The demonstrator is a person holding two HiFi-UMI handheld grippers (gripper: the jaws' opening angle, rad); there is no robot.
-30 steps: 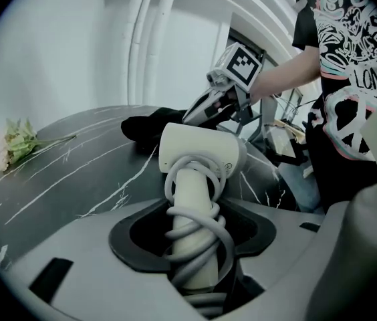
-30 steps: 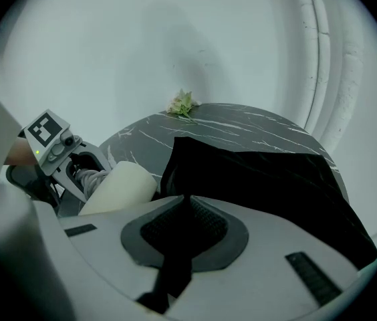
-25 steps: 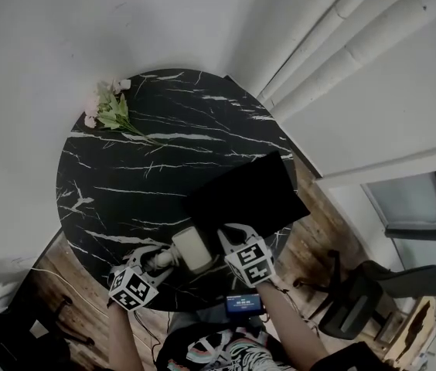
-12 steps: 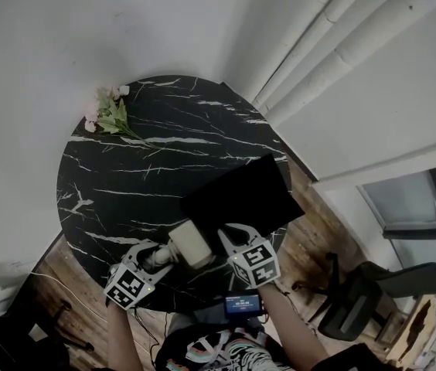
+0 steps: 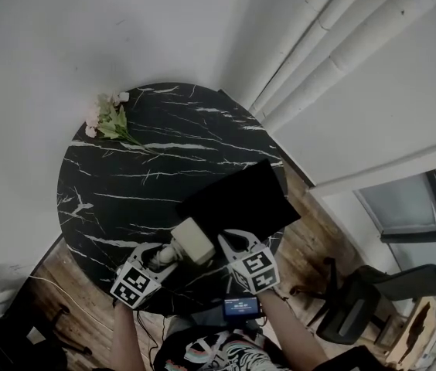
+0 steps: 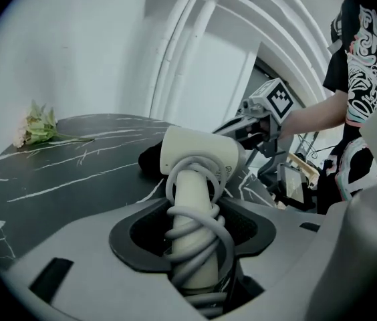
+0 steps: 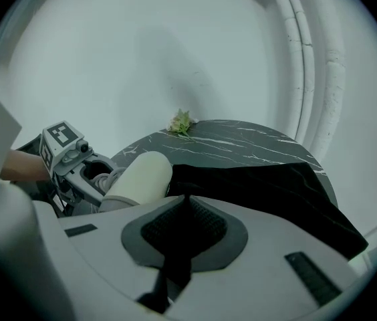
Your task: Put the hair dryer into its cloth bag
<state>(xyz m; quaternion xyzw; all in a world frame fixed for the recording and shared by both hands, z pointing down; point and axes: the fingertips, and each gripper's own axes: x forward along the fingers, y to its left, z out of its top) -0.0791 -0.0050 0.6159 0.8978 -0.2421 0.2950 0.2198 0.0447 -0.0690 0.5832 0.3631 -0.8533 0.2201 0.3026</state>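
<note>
Left jaws clamp dryer [image 6: 196, 158]; marble table [image 5: 125, 184].

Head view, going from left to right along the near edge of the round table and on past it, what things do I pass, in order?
left hand-held gripper → hair dryer → right hand-held gripper → office chair. The cloth bag is left out: it spans the same stretch as the dryer and the right gripper.
</note>
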